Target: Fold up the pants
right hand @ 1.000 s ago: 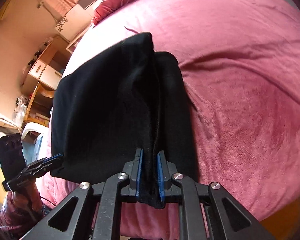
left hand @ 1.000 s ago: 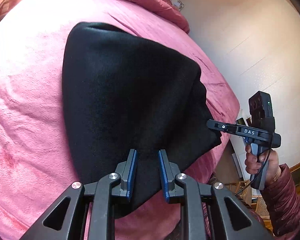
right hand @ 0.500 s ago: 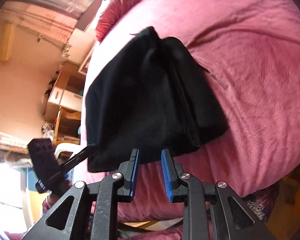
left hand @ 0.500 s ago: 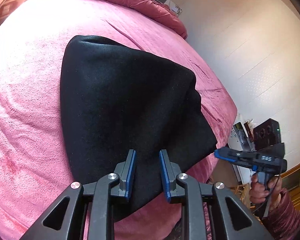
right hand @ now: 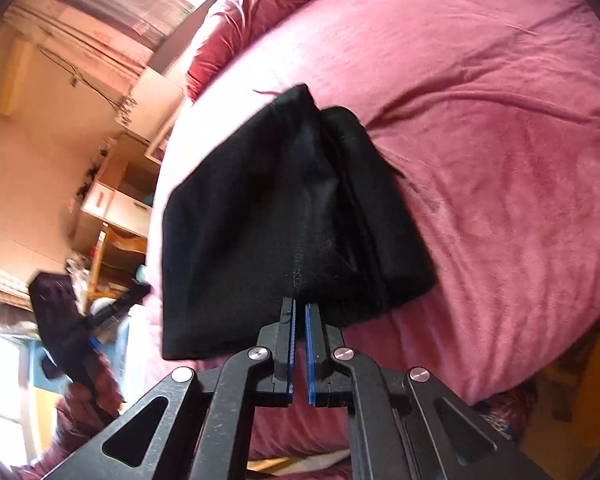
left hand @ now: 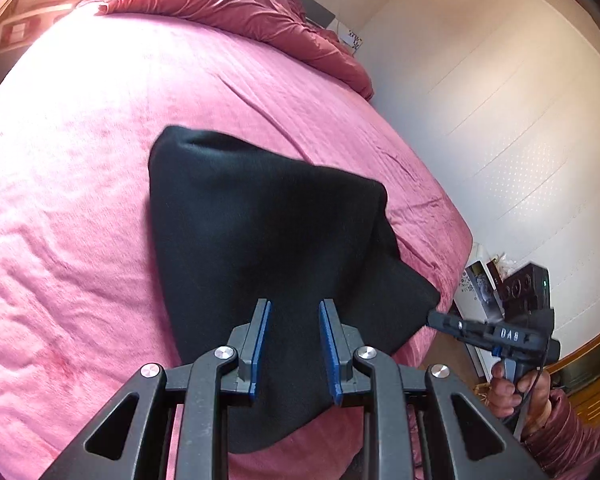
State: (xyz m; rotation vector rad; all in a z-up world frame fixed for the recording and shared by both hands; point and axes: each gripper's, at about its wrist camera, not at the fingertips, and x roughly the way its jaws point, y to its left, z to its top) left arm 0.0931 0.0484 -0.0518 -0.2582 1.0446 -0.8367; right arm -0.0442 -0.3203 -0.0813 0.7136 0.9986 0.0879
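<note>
I see the pink bed (left hand: 100, 200) carrying the folded black pants (left hand: 260, 220) at its 5 o'clock corner, so they could slide off; my left gripper (left hand: 293, 344) stands apart and empty, my right gripper (right hand: 299, 344) together on nothing.

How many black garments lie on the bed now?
1: the folded black pants lie near the pink bed's near edge, in front of both grippers. More could be hidden beyond the views.

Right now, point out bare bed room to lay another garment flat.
Free: the pink bedspread left of the folded black pants, and between them and the rumpled red duvet. Tight: the strip between the pants and the bed's near edge.
</note>
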